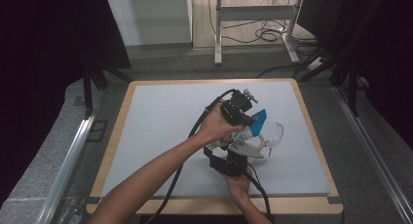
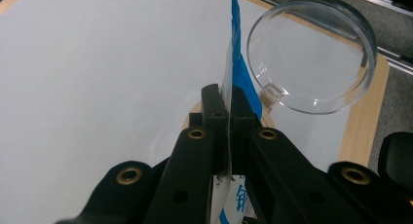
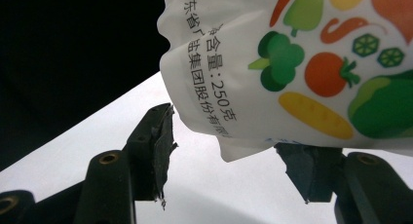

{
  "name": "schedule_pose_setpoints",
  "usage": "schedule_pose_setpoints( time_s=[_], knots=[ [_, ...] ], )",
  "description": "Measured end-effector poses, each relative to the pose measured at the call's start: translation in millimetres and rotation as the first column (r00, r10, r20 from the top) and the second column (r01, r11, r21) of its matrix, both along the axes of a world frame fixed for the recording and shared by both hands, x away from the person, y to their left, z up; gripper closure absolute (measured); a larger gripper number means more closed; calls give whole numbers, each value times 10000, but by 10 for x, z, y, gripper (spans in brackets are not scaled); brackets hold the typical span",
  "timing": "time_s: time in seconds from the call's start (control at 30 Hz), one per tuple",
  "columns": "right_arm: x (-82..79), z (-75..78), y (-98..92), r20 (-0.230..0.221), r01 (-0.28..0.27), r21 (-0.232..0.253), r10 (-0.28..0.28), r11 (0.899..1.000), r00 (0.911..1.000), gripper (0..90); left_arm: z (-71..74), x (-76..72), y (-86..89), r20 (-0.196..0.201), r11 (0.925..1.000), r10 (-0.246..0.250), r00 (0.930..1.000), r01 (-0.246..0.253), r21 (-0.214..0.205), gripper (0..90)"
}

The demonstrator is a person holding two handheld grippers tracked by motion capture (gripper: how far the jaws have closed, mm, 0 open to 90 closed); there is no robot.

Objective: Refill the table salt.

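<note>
A white bag with a blue top and printed vegetables hangs above the grey table, right of the middle. My left gripper comes at it from the left, and its jaws are shut on the bag's thin blue-and-white edge. My right gripper reaches up from the front. Its jaws stand partly closed around the bag's lower corner. One pad touches the bag's side and the bag hides the tip of the other. A clear cup with a handle is just right of the bag.
The table has a wooden rim close to the cup. A metal desk frame and loose cables stand on the floor beyond the far edge. Rails run along both sides. The table's left half is bare grey surface.
</note>
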State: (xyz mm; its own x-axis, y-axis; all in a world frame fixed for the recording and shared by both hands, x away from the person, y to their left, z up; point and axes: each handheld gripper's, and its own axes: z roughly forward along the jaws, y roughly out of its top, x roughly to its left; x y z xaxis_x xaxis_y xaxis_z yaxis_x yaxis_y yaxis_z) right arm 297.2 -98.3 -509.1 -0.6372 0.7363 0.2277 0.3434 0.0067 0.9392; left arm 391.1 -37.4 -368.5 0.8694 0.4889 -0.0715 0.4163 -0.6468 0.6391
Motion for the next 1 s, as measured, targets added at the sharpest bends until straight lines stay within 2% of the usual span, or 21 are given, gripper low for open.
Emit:
schedule_pose_setpoints(
  time_s=[0.27,0.47,0.5,0.57,0.7,0.73,0.8,0.83,0.87,0.9,1.0],
  knots=[
    [12,-15,-13,27,68,-83,-68,9999,10000,393,13,-5,-5,38,10000,27,10000,-27,70,900],
    [39,-35,-32,4,213,-168,-213,9996,9998,383,76,-55,55,100,9998,107,9999,-106,-154,900],
    [43,-33,-30,117,292,-213,-289,9993,9995,379,101,-73,90,54,9994,124,9999,-122,-336,900],
    [43,-32,-30,138,307,-228,-304,9993,9994,377,116,-87,106,34,9993,113,9999,-112,-360,900],
    [33,-46,-2,442,484,-731,-453,9961,9980,340,155,-185,158,90,9986,92,9999,-87,-516,900],
    [33,-46,-2,442,484,-731,-453,9961,9980,340,155,-185,158,90,9986,92,9999,-87,-516,900],
    [35,-66,12,551,630,-951,-579,9935,9968,329,156,-200,182,81,9983,124,9999,-119,-563,900],
    [36,-85,25,728,845,-1271,-756,9883,9945,313,157,-209,199,95,9980,130,9999,-124,-613,900],
    [36,-85,25,728,845,-1271,-756,9883,9945,313,157,-209,199,95,9980,130,9999,-124,-613,900],
    [34,-107,46,975,1149,-1602,-1001,9804,9902,309,158,-217,214,61,9976,150,9999,-146,-673,900],
    [23,-125,78,1340,1690,-1946,-1444,9662,9804,311,164,-215,234,26,9967,163,9999,-160,-792,900]
  ],
)
